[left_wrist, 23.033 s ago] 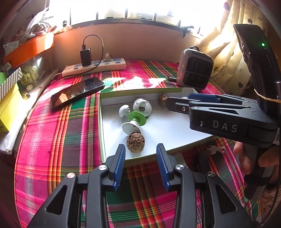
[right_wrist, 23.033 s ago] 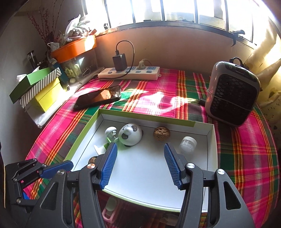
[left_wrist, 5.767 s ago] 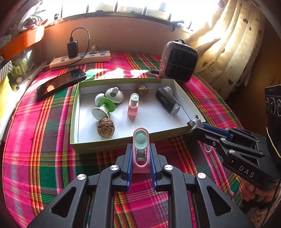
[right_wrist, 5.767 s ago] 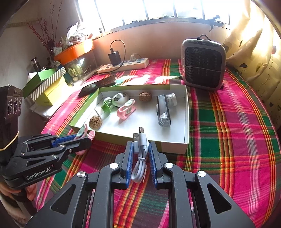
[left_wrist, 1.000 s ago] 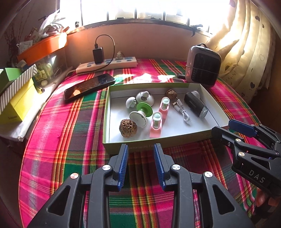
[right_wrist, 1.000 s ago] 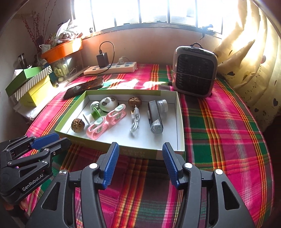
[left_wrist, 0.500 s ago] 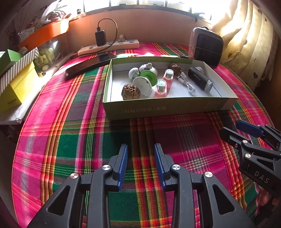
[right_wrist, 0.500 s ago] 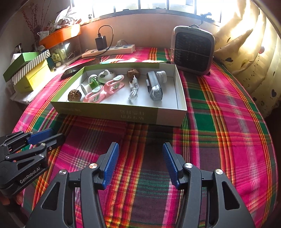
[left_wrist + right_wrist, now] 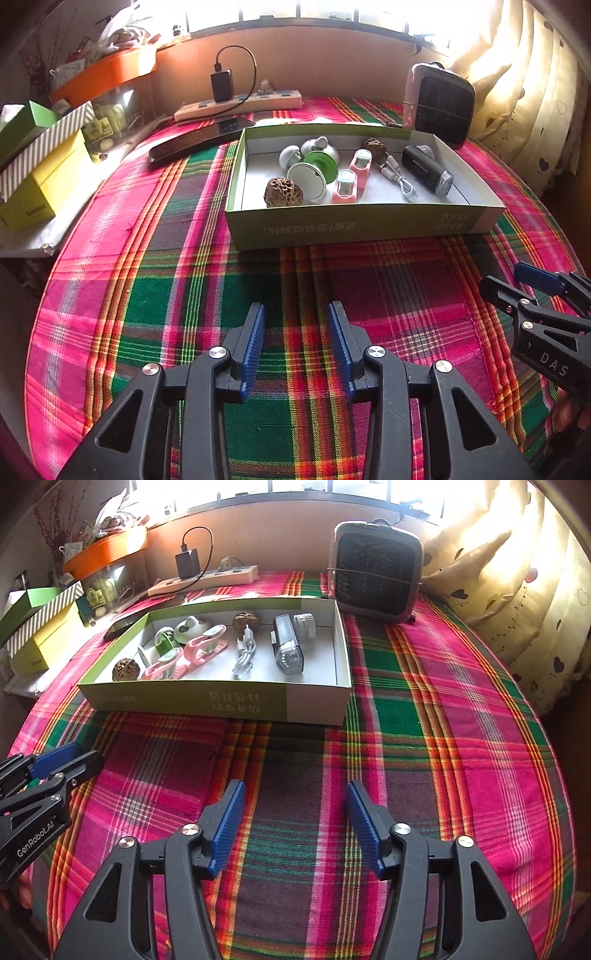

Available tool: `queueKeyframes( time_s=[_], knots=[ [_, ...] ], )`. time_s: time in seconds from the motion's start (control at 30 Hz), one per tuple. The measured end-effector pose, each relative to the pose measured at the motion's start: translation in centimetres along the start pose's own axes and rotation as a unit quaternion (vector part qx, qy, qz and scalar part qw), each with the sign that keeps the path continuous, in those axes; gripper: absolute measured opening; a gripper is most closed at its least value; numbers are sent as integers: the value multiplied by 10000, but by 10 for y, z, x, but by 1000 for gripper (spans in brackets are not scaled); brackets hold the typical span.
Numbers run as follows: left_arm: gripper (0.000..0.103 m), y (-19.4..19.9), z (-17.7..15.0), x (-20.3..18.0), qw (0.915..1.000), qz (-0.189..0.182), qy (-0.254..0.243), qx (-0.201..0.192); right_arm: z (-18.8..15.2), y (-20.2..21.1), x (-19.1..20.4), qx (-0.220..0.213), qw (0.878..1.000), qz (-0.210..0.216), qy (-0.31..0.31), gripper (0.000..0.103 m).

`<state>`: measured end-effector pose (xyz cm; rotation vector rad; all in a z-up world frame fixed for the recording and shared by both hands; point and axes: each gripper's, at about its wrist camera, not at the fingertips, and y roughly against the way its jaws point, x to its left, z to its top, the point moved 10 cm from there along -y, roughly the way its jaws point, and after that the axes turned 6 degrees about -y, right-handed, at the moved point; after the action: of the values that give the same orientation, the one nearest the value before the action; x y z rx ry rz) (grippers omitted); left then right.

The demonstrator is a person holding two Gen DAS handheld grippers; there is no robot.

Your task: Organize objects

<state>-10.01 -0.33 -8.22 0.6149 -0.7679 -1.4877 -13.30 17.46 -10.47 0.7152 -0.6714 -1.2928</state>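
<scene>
Both the left hand-held gripper (image 9: 295, 332) and the right hand-held gripper (image 9: 295, 812) hover empty over the plaid worktop (image 9: 166, 295) near its front edge, jaws opening, while the green cardboard box (image 9: 351, 225) toward the back edge holds the gathered objects.

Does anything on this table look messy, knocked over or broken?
Nothing stands out. The small items all lie inside the green box, including the white cable and black flashlight. Both claws, left and right, are opening with nothing between them.
</scene>
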Motion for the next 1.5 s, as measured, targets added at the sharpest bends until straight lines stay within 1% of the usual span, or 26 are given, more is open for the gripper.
queueKeyframes(
  time_s=[0.07, 0.13, 0.23, 1.03, 1.5],
  knots=[
    [34, 0, 0, 1, 10000, -8, 30, -14, -1, 0, -3, 20, 10000, 62, -59, 66],
    [34, 0, 0, 2, 10000, -22, 95, -16, -2, 0, -3, 23, 10000, 35, -39, 67],
    [34, 0, 1, 1, 10000, 32, 64, -11, -2, 0, -4, 27, 10000, 40, -51, 68],
    [34, -1, 0, 1, 10000, 22, 74, -13, -6, -1, 2, 58, 9999, 105, 28, 77],
    [35, 0, 0, 1, 10000, 21, 74, -13, -6, -1, 2, 59, 9999, 106, 29, 78]
  ],
)
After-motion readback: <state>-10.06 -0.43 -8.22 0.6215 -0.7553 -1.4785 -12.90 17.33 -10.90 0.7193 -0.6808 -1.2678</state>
